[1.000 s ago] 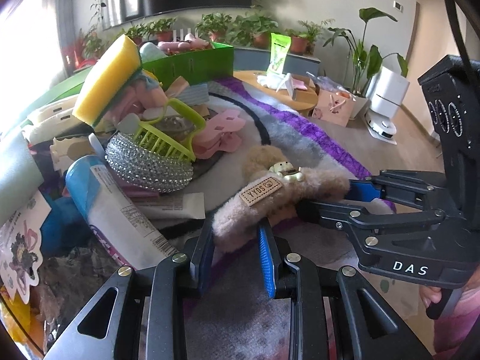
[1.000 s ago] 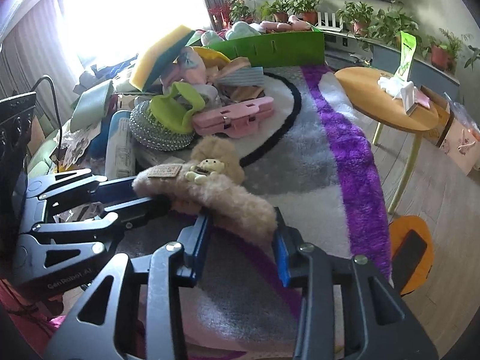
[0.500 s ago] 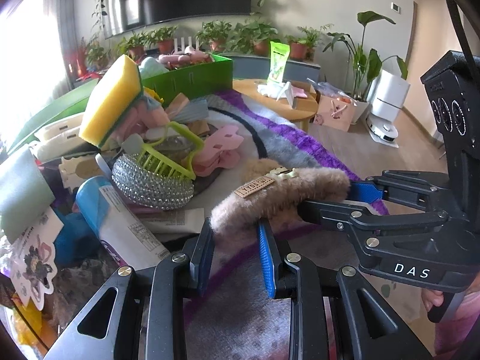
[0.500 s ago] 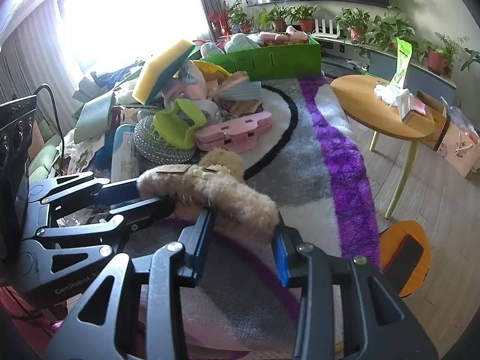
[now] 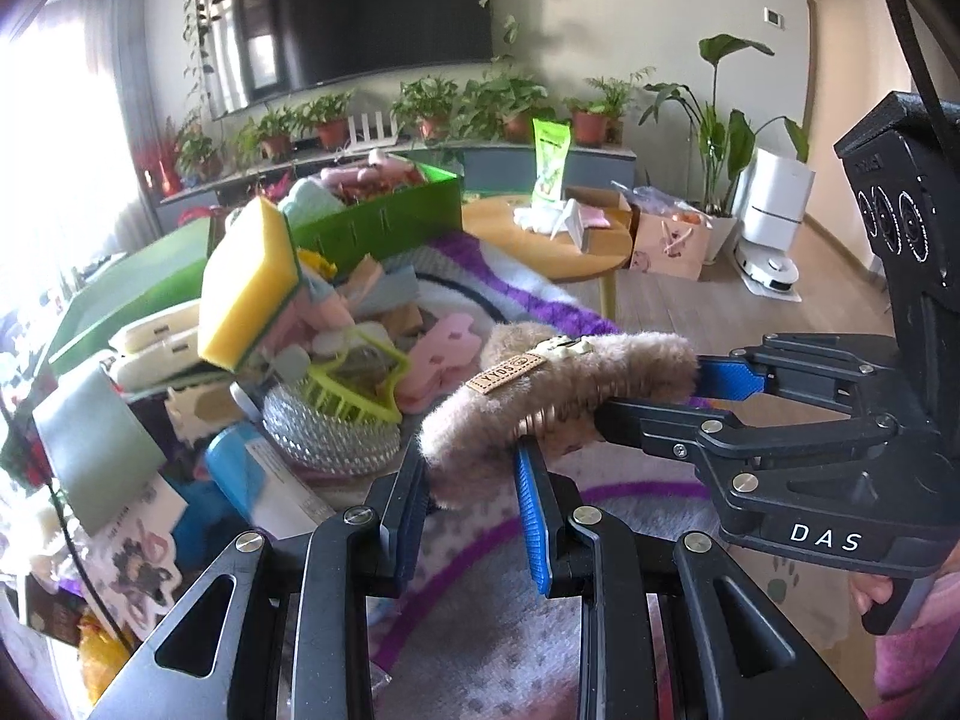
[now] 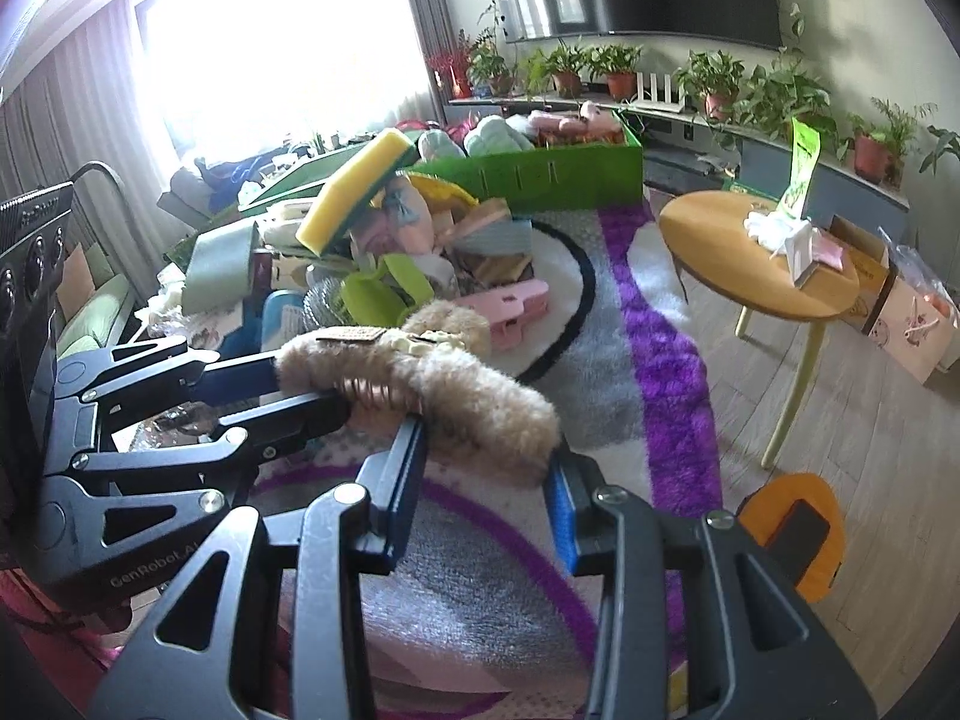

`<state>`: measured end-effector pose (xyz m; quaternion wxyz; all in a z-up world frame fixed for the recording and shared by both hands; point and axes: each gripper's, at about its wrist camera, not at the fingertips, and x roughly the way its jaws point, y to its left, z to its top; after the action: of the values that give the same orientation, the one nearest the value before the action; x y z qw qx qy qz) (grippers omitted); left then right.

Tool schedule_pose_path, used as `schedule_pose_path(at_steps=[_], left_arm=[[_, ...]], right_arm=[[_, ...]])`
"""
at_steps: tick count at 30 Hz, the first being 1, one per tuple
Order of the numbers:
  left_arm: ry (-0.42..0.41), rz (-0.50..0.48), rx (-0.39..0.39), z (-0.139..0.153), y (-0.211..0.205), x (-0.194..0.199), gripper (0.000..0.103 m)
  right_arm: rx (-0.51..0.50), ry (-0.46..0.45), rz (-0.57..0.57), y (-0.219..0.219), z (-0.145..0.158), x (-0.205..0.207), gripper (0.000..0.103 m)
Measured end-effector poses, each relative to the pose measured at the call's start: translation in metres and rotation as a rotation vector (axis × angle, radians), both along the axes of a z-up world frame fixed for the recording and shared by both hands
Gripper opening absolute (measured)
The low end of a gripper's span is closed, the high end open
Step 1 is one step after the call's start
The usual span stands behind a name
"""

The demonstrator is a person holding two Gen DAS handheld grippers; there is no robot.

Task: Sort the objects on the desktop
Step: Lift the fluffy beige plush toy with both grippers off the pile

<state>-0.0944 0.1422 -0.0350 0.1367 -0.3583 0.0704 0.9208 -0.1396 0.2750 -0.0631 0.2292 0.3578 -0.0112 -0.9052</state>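
Note:
A fluffy brown hair claw clip [image 5: 558,384] with a small leather label is held in the air between both grippers. My left gripper [image 5: 474,474] is shut on one end of it. My right gripper [image 6: 489,450] is shut on the other end, and it also shows in the left wrist view [image 5: 654,390] coming in from the right. The clip [image 6: 420,372] is tilted so its copper teeth show underneath. Behind it lies the heap of desktop objects with a yellow sponge [image 5: 249,282] on top.
The heap holds a pink clip [image 5: 444,342], a lime comb [image 5: 354,384], a silver scourer [image 5: 330,438] and a blue tube [image 5: 252,480]. A green bin [image 6: 540,171] stands behind. A round wooden side table [image 6: 756,258] stands right, over a purple rug [image 6: 660,330].
Both grippers have lifted the fluffy clip up off the rug and rolled it, so its label faces up and its teeth show. The heap has not moved.

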Motion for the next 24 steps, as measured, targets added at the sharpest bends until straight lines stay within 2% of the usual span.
schedule_pose_path(at_steps=[15, 24], left_arm=[[0.118, 0.014, -0.062, 0.037, 0.004, -0.015, 0.027], [0.182, 0.037, -0.090, 0.061, 0.001, -0.039, 0.027]], right_arm=[[-0.016, 0.098, 0.024, 0.000, 0.037, -0.012, 0.040], [-0.027, 0.163, 0.042, -0.003, 0.065, -0.038, 0.041]])
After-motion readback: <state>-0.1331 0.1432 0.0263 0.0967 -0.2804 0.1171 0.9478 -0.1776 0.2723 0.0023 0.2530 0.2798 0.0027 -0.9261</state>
